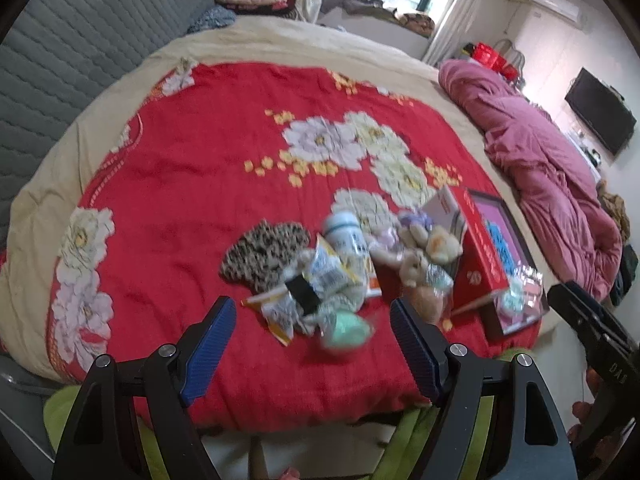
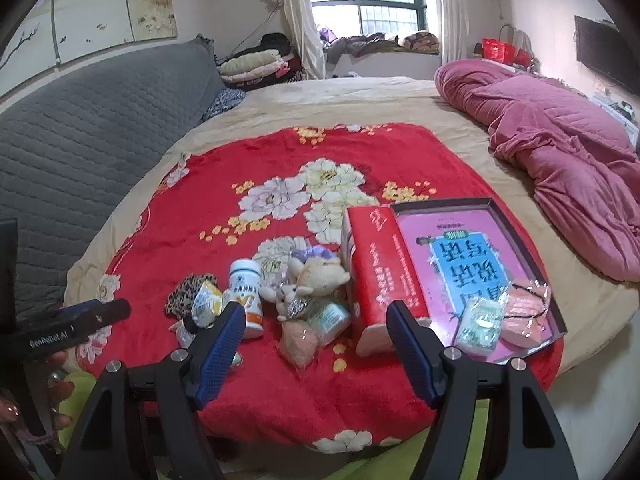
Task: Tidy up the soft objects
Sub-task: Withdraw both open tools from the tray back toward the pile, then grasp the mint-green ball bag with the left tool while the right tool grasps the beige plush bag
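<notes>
A jumble lies on the red flowered blanket point(image 2: 192, 216): a leopard-print cloth point(image 1: 264, 256) point(image 2: 186, 300), a white bottle point(image 1: 346, 232) point(image 2: 246, 296), crinkly snack packets point(image 1: 332, 276), small plush toys point(image 1: 424, 248) point(image 2: 316, 276), a mint-green wrapped item point(image 1: 346, 330) and a bagged pink fluffy piece point(image 2: 300, 342). A red box point(image 2: 380, 268) stands beside a dark tray point(image 2: 440, 203) holding a pink book, a green packet point(image 2: 482, 320) and a bagged pink item point(image 2: 524, 312). My left gripper point(image 1: 314, 312) hovers open before the pile. My right gripper point(image 2: 316, 312) is open too, nothing between its fingers.
A crumpled pink quilt point(image 2: 560, 152) runs along the bed's right side. A grey quilted headboard point(image 2: 80, 140) is at the left, with folded clothes point(image 2: 256, 64) at the far corner. The bed's near edge lies just under both grippers, with green fabric point(image 2: 400, 460) below.
</notes>
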{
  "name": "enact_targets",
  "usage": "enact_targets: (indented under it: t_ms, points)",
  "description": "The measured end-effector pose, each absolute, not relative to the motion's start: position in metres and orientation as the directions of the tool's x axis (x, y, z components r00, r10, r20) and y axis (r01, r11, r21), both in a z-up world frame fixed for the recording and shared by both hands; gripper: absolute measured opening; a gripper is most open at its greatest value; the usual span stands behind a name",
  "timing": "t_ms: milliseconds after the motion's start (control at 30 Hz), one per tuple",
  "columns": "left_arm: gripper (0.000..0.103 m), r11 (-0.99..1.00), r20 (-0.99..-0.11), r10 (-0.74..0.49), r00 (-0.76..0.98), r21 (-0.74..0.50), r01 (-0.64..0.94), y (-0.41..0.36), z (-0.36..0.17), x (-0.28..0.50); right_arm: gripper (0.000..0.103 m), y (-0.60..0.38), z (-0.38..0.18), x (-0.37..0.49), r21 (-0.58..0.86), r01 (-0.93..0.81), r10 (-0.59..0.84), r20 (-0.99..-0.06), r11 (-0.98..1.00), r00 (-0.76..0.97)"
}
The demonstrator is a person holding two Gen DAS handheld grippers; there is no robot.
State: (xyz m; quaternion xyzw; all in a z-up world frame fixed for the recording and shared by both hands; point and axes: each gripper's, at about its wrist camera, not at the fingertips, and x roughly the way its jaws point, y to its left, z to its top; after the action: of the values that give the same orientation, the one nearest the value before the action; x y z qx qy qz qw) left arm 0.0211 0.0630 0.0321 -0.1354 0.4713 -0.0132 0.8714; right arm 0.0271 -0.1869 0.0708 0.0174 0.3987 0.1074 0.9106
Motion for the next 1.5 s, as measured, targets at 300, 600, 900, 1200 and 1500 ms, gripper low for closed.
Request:
enact_targets:
  t_ms: [300,600,900,1200,1500]
  points:
    - [0.08,0.962,-0.872,-0.201,0.445,-0.262,-0.077,0.038,-0.013,0.016,0.072,-0.182,0.041,0.023,0.115,-0.205,0.218,-0.768,0.972,0.603]
    - [0.08,0.963,-0.893,-0.219,0.394,-0.262,-0.059,0.025,-0.031,0.017,0.072,-0.18,0.014,0.018,0.122,-0.215,0.224,-0.803,0.969,0.552]
    - [0.08,0.953,-0.888,-0.25,0.387,-0.296,-0.064,0.024,-0.04,0.025,0.072,-0.173,-0.005,0.02,0.124,-0.232,0.231,-0.826,0.965,0.515]
    - [0.08,0.946,-0.896,-0.261,0.36,-0.312,-0.09,0.021,-0.055,0.041,0.072,-0.169,-0.021,0.029,0.151,-0.231,0.248,-0.841,0.961,0.481]
    - [0.08,0.935,-0.896,-0.273,0.35,-0.333,-0.121,0.021,-0.063,0.058,0.072,-0.162,-0.037,0.036,0.141,-0.238,0.238,-0.86,0.961,0.452]
